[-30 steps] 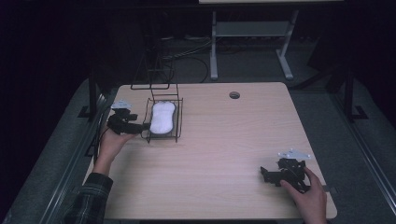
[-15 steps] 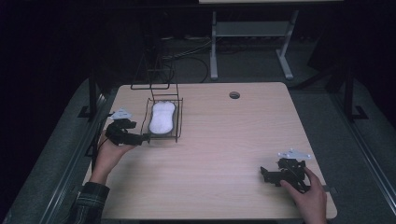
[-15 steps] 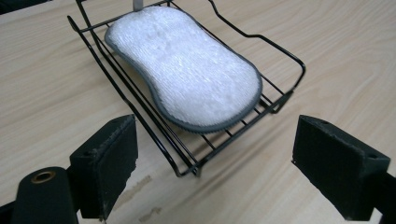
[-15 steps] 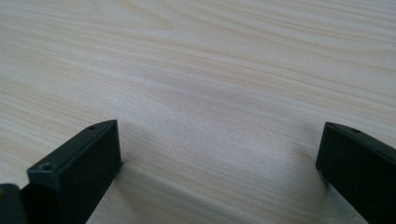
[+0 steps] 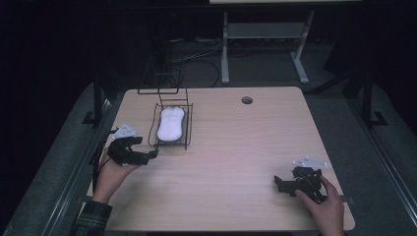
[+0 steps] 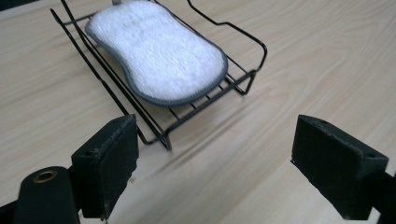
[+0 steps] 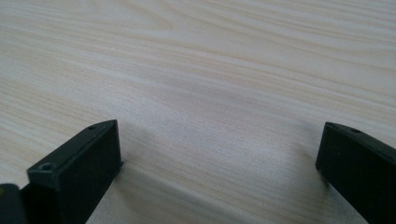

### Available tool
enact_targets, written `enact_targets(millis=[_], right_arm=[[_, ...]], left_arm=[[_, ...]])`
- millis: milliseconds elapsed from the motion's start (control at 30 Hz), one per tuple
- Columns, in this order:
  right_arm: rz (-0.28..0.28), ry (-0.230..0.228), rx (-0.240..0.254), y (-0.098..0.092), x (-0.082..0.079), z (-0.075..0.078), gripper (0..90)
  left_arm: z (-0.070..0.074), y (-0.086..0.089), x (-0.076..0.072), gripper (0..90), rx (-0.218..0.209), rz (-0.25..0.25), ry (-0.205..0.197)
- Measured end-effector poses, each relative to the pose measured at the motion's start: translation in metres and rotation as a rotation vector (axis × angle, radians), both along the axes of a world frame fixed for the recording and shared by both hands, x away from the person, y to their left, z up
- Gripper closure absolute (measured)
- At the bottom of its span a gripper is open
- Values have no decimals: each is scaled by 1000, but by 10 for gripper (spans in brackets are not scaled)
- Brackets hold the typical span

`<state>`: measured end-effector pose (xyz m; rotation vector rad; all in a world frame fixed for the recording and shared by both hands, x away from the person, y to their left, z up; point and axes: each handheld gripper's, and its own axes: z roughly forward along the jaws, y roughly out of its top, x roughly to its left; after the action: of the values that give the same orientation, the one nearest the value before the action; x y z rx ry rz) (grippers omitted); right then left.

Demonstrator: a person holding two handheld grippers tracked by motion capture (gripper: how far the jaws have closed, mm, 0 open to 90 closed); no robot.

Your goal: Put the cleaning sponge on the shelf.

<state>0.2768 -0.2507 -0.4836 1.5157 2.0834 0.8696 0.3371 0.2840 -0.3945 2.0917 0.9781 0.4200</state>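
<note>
Dark floor and table legs surround a pale wooden table (image 5: 236, 147), which carries a small black wire rack (image 5: 173, 125) toward its far left, with a white sponge (image 5: 170, 123) lying flat inside it. The left gripper (image 5: 147, 156) sits low, just beside the rack's near corner, its jaws spread wide and holding nothing; in the left gripper view the sponge (image 6: 159, 51) and the rack (image 6: 154, 121) lie just ahead of the jaws, a little to the left of the gap between them. The right gripper (image 5: 280, 184) rests well apart at the near right of the table, its jaws also wide over bare wood. The work seems to be about the sponge in the rack. For a clean pick, the left gripper should probably rise above the rack's rim, centre on the narrow waist of the sponge, and close across it without catching the wires, since a snagged wire could drag the light rack along.
</note>
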Motion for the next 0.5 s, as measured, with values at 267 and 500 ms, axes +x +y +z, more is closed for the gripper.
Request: enact_targets(millis=[267, 500], right_arm=[[0, 0, 0, 0, 0, 0, 0], [0, 0, 0, 0, 0, 0, 0]], left_arm=[[-15, -2, -19, 143, 16, -24, 21], [-25, -5, -31, 145, 39, -35, 18]])
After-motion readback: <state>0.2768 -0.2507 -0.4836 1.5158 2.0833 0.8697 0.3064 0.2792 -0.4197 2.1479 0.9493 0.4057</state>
